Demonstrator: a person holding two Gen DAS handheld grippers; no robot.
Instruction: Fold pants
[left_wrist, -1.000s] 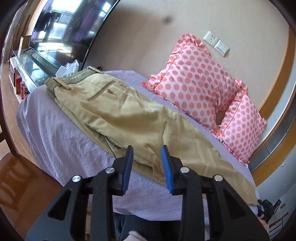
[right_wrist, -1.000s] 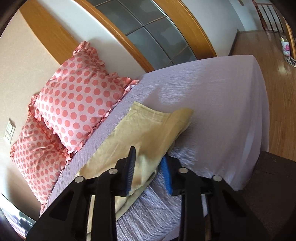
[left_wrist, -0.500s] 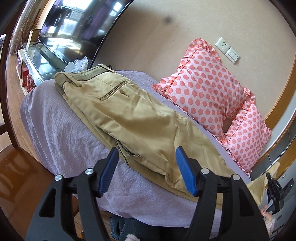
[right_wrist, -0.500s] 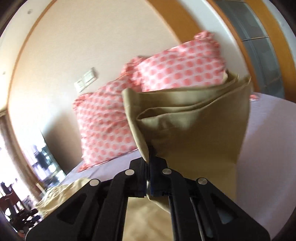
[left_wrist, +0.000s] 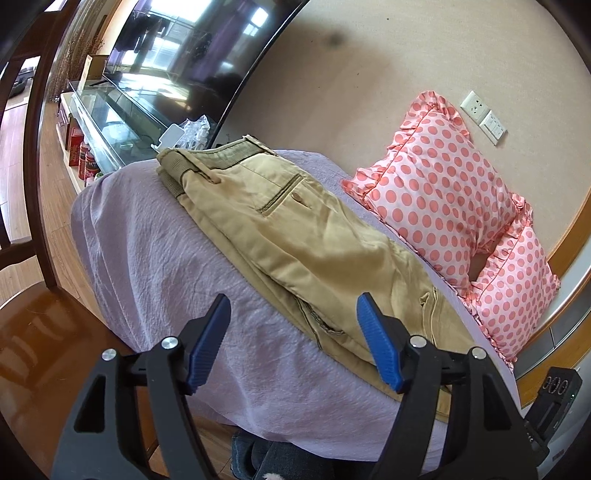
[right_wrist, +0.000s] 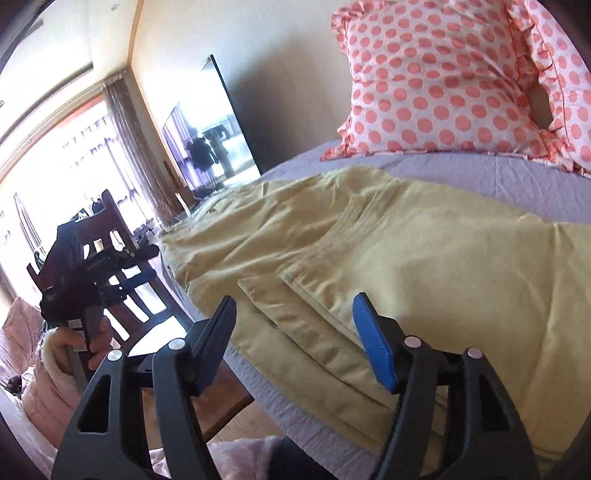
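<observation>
I have both grippers spread wide and holding nothing: the left gripper (left_wrist: 291, 341) hovers over the near edge of the khaki pants (left_wrist: 295, 236), the right gripper (right_wrist: 291, 339) over the leg end. The pants lie lengthwise on the lavender bed (left_wrist: 147, 258), in front of the polka-dot pillows (left_wrist: 439, 192), legs stacked on one another. On the right wrist view the leg end looks doubled over, though I can't be sure. The fold toward the waistband (left_wrist: 207, 157) is left, I judge. The cuffs are cut off behind my fingers.
</observation>
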